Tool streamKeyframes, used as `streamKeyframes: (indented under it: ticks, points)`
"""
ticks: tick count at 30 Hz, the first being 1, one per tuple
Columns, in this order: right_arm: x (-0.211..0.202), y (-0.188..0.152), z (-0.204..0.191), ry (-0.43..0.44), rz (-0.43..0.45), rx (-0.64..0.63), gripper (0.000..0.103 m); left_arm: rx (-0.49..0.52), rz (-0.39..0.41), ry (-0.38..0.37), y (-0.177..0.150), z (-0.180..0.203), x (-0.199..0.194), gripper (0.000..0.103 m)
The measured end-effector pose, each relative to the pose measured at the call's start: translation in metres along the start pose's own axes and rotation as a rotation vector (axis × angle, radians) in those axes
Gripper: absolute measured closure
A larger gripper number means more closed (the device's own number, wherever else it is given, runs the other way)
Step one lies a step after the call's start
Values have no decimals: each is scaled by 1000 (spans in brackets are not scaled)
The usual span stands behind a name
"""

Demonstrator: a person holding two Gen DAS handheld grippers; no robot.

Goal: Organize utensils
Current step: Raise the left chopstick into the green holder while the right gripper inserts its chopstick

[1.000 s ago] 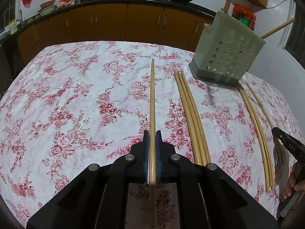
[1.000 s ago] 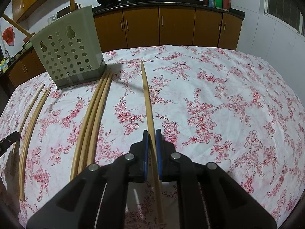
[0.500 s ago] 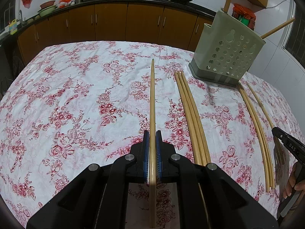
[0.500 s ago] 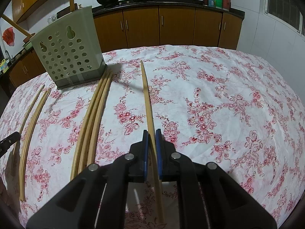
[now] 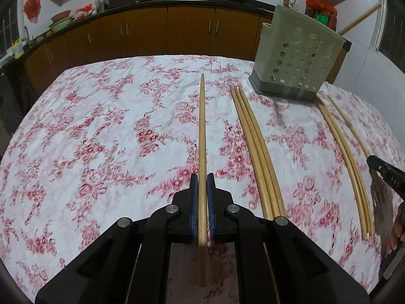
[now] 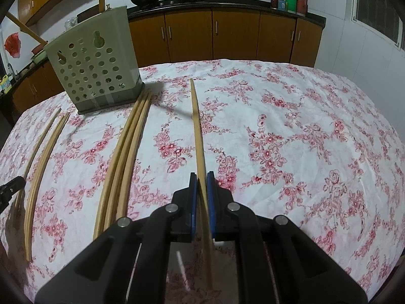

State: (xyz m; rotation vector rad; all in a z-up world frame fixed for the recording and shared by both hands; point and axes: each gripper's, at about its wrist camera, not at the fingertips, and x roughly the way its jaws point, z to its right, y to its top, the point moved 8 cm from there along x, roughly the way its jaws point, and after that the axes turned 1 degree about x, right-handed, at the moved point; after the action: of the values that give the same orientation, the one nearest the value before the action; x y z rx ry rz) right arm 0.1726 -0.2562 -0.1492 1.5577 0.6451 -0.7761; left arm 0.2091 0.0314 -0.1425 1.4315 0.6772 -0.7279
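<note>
Chopsticks are the business of this kitchen scene: each claw pinches a single one, lengthwise along its fingers, with the tip pointing out over the flowered cloth toward the holder. The left claw (image 5: 202, 192) has its blue pads pressed together on a pale chopstick (image 5: 202, 131) that runs straight away from the camera. The right claw (image 6: 202, 192) is likewise closed on its own chopstick (image 6: 197, 131), which sits slightly askew between the pads, its near end angling off to one side. Holding each stick in line with the fingers looks chosen so that it can be tipped upright and dropped end-first into a slot.

Between the two claws, loose on the desk (image 5: 101, 131), lies a bundle of three chopsticks (image 5: 255, 147) side by side, its far ends just short of the holder's base. Farther to the right in the left view lies another group (image 5: 346, 157), a close pair and a single stick slightly apart; the tip of the right claw shows at that frame's edge, with part of a hand behind it. All the sticks lie roughly parallel, pointing toward the holder, which probably makes each easy to pick up the same way.

At the far side of the desk stands the perforated green utensil holder (image 6: 93, 65), upright on a grey base. Wooden handles already rise from its top, one upright and one leaning outward. Kitchen cabinets (image 6: 233, 35) line the wall behind.
</note>
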Motion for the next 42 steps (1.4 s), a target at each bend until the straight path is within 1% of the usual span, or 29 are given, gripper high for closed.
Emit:
streamKeyframes:
  ticks: [5,7,8,12,14,18,20,23,28,30,35,39,42]
  points:
    - [-2,0,0,-9,6,-8,95,35,-2,26,-2,3,-1,95]
    - [-8,1,1,-4,23,-11,95,50,-6,25,-2,4,-1,96]
    - [-16,5,2,4,45,-8,95,48,-7,15,-1,4,-3,96]
    - [-48,23,3,20,139,2,95,35,54,-7,14,0,-22,96]
    - [-68,37,2,29,199,6,95,19,96,-28,27,-1,-36,96]
    - [-99,56,2,39,292,6,95,-12,184,-61,52,-3,-65,96]
    - [-109,63,0,42,322,6,95,-34,228,-77,64,-5,-78,96]
    - [-120,70,-2,50,350,4,95,-57,273,-92,78,-9,-93,96]
    - [-128,78,-4,54,376,4,95,-76,304,-103,91,-14,-105,96]
    - [-138,83,-4,58,401,3,95,-79,315,-116,96,-14,-110,96]
    - [-175,107,-10,124,481,12,95,-43,375,-143,115,-3,-138,96]
    - [-210,130,-23,217,540,7,95,-25,433,-179,132,10,-162,96]
    - [-229,143,-35,281,565,-4,95,2,484,-209,145,25,-182,96]
